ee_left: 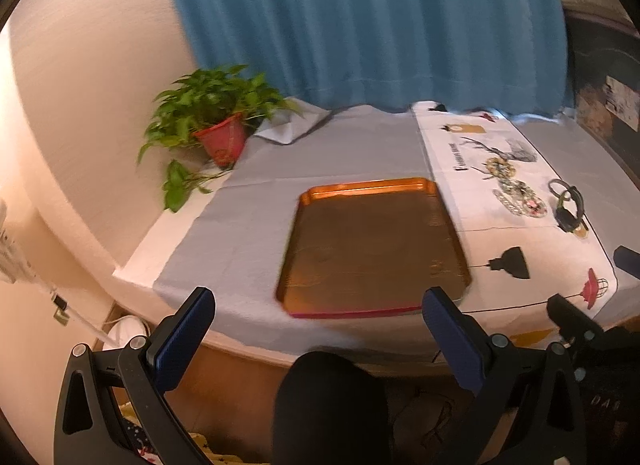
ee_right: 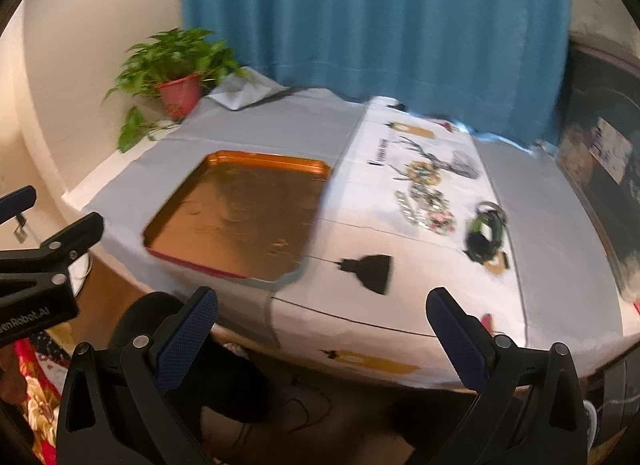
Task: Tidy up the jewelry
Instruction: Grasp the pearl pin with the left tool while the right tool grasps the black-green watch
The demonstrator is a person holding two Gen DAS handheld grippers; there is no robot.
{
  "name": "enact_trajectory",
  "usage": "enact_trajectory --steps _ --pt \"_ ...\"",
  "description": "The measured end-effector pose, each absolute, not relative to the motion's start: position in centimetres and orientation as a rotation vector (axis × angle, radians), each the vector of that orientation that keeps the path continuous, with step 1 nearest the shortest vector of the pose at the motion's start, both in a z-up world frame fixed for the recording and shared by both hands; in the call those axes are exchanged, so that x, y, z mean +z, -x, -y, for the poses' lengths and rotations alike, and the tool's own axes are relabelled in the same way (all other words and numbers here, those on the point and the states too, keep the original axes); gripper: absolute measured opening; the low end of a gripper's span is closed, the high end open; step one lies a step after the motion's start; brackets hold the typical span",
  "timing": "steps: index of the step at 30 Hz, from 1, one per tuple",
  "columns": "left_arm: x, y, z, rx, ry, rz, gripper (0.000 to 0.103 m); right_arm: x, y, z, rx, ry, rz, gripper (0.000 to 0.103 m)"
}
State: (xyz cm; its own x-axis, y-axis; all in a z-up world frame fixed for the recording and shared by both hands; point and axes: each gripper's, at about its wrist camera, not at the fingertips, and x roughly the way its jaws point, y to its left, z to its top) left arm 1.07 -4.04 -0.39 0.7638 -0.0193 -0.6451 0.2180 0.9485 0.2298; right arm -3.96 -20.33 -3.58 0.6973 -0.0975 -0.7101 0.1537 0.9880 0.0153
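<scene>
On the table [ee_left: 248,225], which is covered by a flat grey cloth, we see an orange tray [ee_left: 372,249] with a raised rim and rounded corners; its inside looks smooth and shiny. The tray is rectangular, and its long axis runs from the near edge of the table toward the blue curtain [ee_left: 360,25].

Just beside the tray, on its right, lies a white runner [ee_left: 520,249] printed with black lamps and a deer. The jewelry lies on this runner, well apart from both grippers: two round beaded bracelets [ee_right: 430,195], one behind the other, and further right a group of dark and green bangles [ee_right: 486,231]. The pictures are blurred, so we cannot tell the beads more exactly.

The left gripper [ee_left: 316,325] hangs in front of the near table edge, with its blue textured pads spread wide and nothing between them. The right gripper [ee_right: 320,325] is the same, released and empty, in front of the runner.

The left wrist view shows a dark knee [ee_left: 332,405] under the gripper. The right wrist view shows the black body of the left gripper at its left edge. Both views show a leafy plant [ee_left: 212,105] in a red pot at the far left corner.
</scene>
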Motion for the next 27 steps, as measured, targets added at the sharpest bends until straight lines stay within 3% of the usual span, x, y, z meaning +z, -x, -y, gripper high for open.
enact_trajectory --steps 14,27 --pt "-5.0 -7.8 19.1 -0.398 -0.354 -0.89 0.103 -9.2 4.5 36.7 -0.424 -0.216 -0.823 0.103" --pt "-12.5 -19.8 30.1 -0.391 -0.382 -1.129 0.103 -15.1 -2.2 44.2 -0.436 -0.26 -0.882 0.103"
